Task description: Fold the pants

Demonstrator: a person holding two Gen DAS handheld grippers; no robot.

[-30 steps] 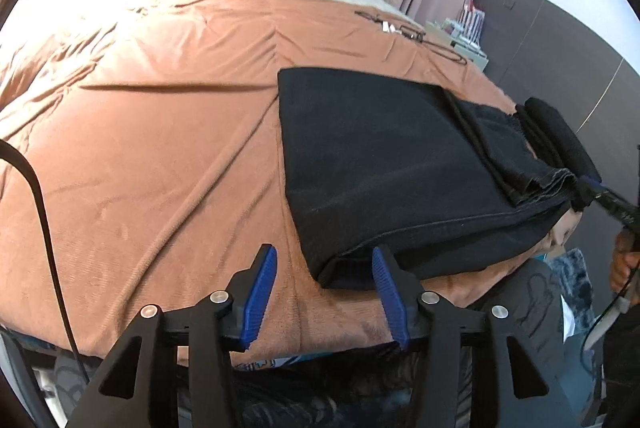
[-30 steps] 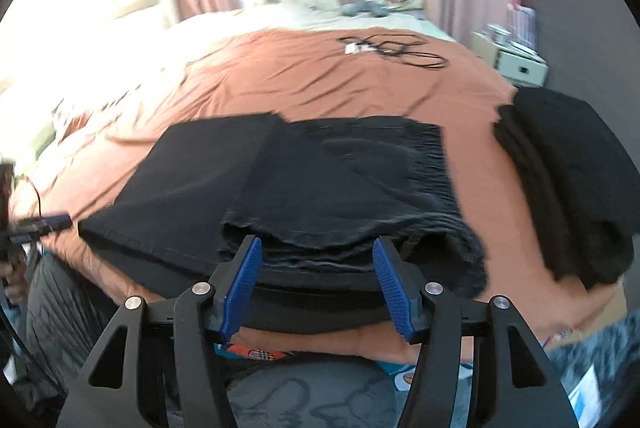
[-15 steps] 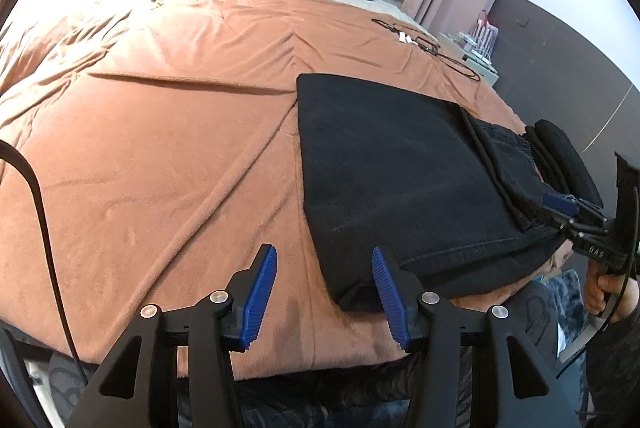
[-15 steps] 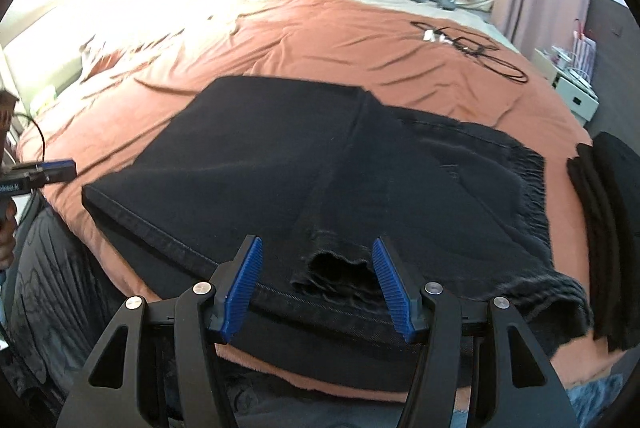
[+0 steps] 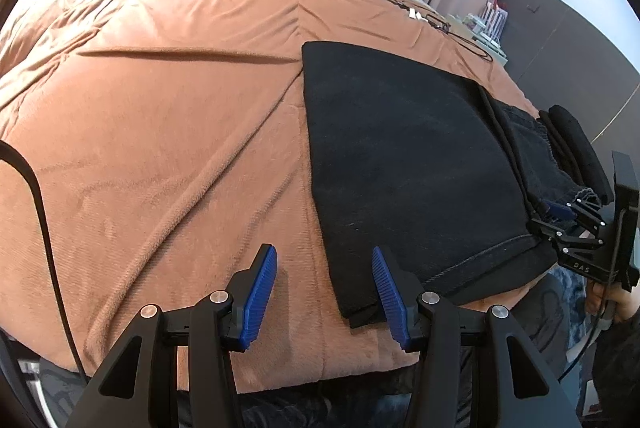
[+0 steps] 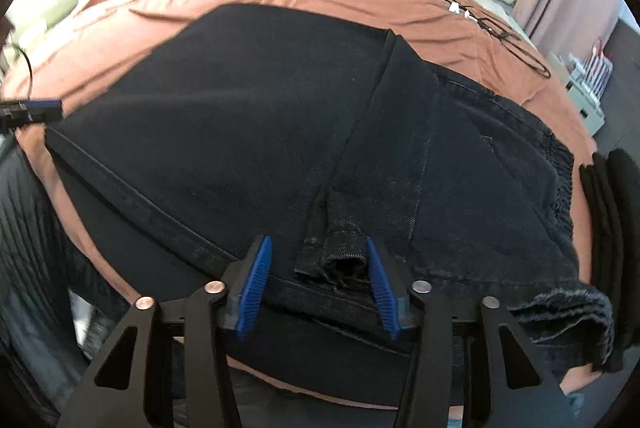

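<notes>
Showing, left wrist view: left gripper [image 5: 324,292], lower than before, jaws open astride the pants' [image 5: 404,164] near-left corner at the bed's [image 5: 160,132] near edge; blanket leftward lies free. Right wrist view: right gripper [image 6: 316,284], advanced, jaws closing around the hem [image 6: 340,252].

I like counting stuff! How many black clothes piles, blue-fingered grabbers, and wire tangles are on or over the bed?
Black clothes: 2, the pants and a folded stack
Grabbers: 2, left gripper and right gripper
Wire tangles: 1, cable
Total: 5
</notes>
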